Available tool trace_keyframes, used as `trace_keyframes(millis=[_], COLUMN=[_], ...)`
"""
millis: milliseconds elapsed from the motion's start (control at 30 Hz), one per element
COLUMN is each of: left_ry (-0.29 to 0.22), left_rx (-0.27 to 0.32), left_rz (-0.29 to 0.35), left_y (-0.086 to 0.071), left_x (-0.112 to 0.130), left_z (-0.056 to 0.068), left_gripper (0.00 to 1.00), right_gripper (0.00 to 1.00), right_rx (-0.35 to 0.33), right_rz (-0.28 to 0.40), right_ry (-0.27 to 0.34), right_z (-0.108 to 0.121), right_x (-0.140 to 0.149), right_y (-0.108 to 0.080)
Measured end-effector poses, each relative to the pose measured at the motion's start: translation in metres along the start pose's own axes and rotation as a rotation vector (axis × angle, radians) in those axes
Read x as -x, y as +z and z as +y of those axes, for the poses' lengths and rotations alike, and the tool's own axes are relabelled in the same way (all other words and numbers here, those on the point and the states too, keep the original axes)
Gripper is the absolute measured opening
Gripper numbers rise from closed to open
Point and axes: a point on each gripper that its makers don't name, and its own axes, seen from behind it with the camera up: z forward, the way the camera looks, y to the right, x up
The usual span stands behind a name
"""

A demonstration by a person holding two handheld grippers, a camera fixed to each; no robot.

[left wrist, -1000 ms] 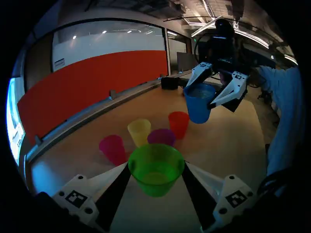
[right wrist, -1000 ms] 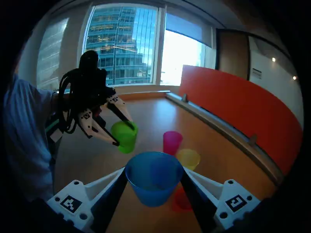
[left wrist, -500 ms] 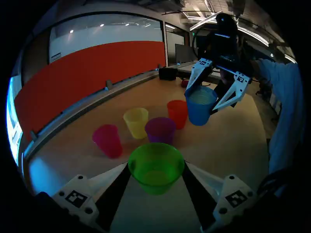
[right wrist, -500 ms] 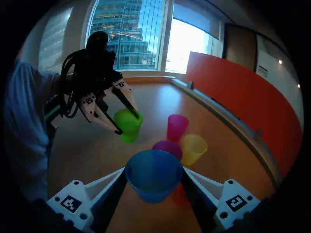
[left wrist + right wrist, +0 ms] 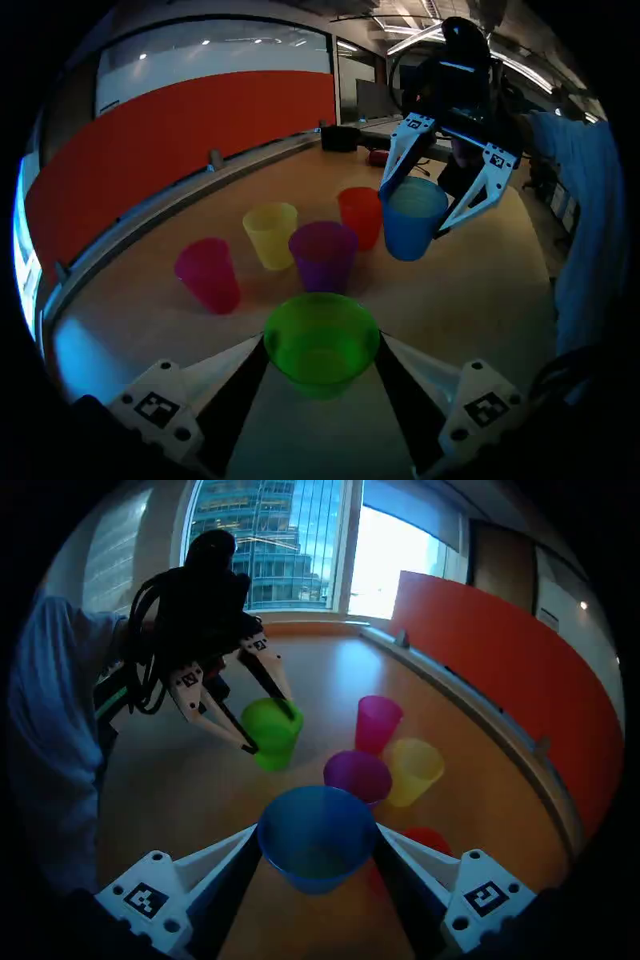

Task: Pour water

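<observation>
My left gripper (image 5: 322, 346) is shut on a green cup (image 5: 322, 342), held upright above the wooden table (image 5: 472, 280). The right gripper view shows that same green cup (image 5: 273, 731) in the left gripper (image 5: 270, 728) across from me. My right gripper (image 5: 318, 840) is shut on a blue cup (image 5: 318, 836) that holds water. In the left gripper view the blue cup (image 5: 411, 218) hangs above the table in the right gripper (image 5: 410, 210), beside the red cup (image 5: 360, 216).
On the table stand a pink cup (image 5: 208, 274), a yellow cup (image 5: 270, 234), a purple cup (image 5: 324, 255) and the red cup. An orange wall (image 5: 160, 128) runs along the table's far side. A person's blue sleeve (image 5: 588, 200) is at the right.
Both held cups have come lower and closer to the group of cups on the table. Both grips are unchanged.
</observation>
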Motion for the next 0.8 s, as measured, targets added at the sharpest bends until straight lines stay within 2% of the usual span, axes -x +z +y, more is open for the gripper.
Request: trace_keyframes(millis=[467, 800], left_ry=[-0.029, -0.054], left_rx=[0.022, 0.025], left_rz=[-0.001, 0.004], left_y=[0.014, 0.012], left_x=[0.008, 0.014], left_z=[0.004, 0.002], left_gripper=[0.88, 0.88], right_gripper=[0.93, 0.93], right_rx=[-0.008, -0.014], right_rz=[-0.008, -0.007], right_ry=[0.001, 0.004], right_z=[-0.002, -0.003], right_x=[0.007, 0.006], right_y=[0.009, 0.014])
